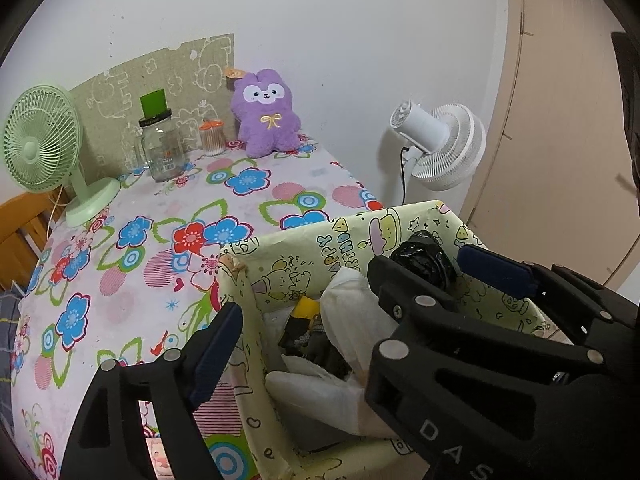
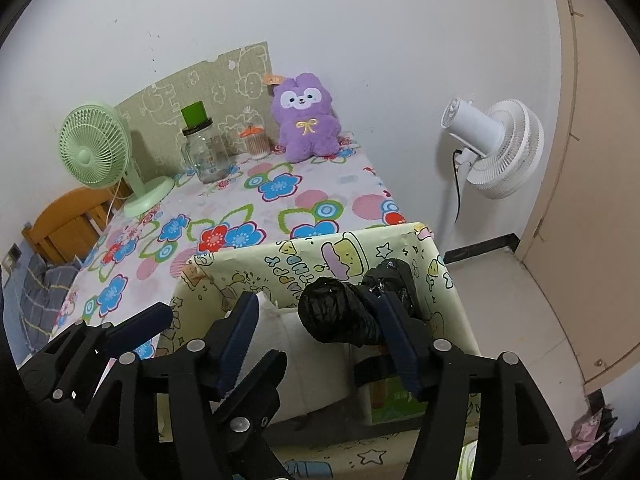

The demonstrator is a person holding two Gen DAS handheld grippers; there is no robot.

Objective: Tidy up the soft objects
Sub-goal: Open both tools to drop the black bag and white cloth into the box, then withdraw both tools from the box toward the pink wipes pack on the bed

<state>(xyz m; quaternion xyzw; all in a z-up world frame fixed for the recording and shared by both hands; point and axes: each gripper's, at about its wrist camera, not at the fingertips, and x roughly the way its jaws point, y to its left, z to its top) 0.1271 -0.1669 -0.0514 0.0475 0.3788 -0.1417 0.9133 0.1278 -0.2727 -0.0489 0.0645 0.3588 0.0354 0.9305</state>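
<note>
A box (image 1: 280,256) (image 2: 240,268) wrapped in pale yellow cartoon paper stands at the near right corner of the table. Inside lie a crumpled black plastic bag (image 1: 420,256) (image 2: 340,316) and a white soft bag (image 1: 348,312) (image 2: 272,328). My left gripper (image 1: 304,292) is open; its jaws straddle the box's left wall, above the white bag. My right gripper (image 2: 318,300) is open over the box, with the black bag's near end between its fingertips and no squeeze visible. A purple plush toy (image 1: 268,116) (image 2: 306,120) sits upright at the table's far edge against the wall.
On the flowered tablecloth (image 1: 120,280) stand a green desk fan (image 1: 40,140), a glass jar with a green lid (image 1: 160,148) and a small tub of cotton swabs (image 1: 212,138). A white fan (image 1: 440,144) stands right of the table. A wooden chair (image 2: 68,224) is at the left.
</note>
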